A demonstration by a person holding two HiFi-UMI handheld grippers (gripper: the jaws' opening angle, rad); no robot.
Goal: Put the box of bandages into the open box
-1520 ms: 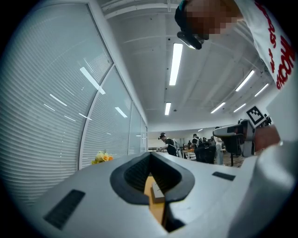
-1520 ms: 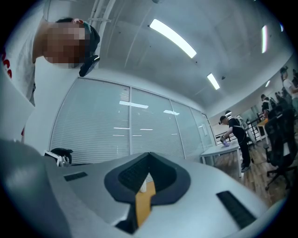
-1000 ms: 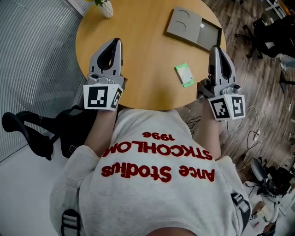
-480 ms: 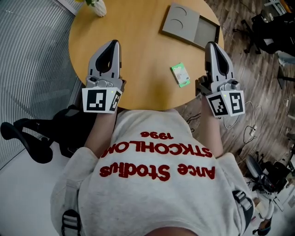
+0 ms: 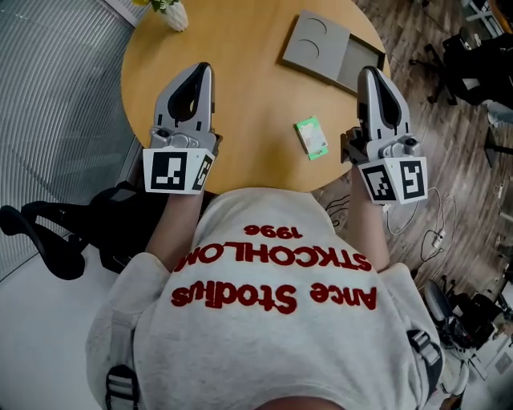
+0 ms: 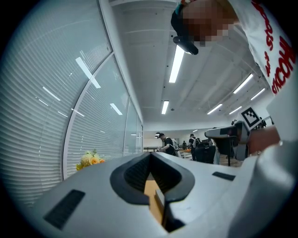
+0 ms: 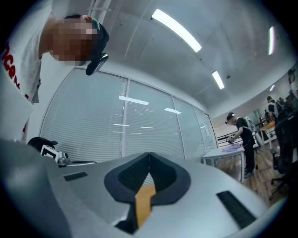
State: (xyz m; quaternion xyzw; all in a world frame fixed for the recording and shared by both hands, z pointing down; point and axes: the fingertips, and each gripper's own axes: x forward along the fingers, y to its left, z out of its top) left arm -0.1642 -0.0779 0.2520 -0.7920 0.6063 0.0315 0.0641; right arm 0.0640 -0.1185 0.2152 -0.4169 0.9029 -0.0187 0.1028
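The small green box of bandages (image 5: 311,137) lies flat on the round wooden table (image 5: 240,72), near its front edge. The open grey box (image 5: 333,50) sits at the table's far right, its lid folded out flat beside it. My left gripper (image 5: 198,70) hangs over the table's left part, shut and empty. My right gripper (image 5: 370,74) is at the table's right edge, to the right of the bandage box and just in front of the grey box, shut with nothing in it. Both gripper views point upward at the ceiling and glass walls, with the left gripper (image 6: 150,155) and the right gripper (image 7: 149,155) each showing pads together.
A white vase of flowers (image 5: 172,12) stands at the table's far left edge. A black office chair (image 5: 48,236) is on the floor to the left. Cables (image 5: 437,232) and more chairs (image 5: 473,56) lie to the right. People stand far off in the room.
Both grippers stay shut and keep nearly the same places. The head view has shifted slightly, so the table and bandage box sit a little differently in the picture.
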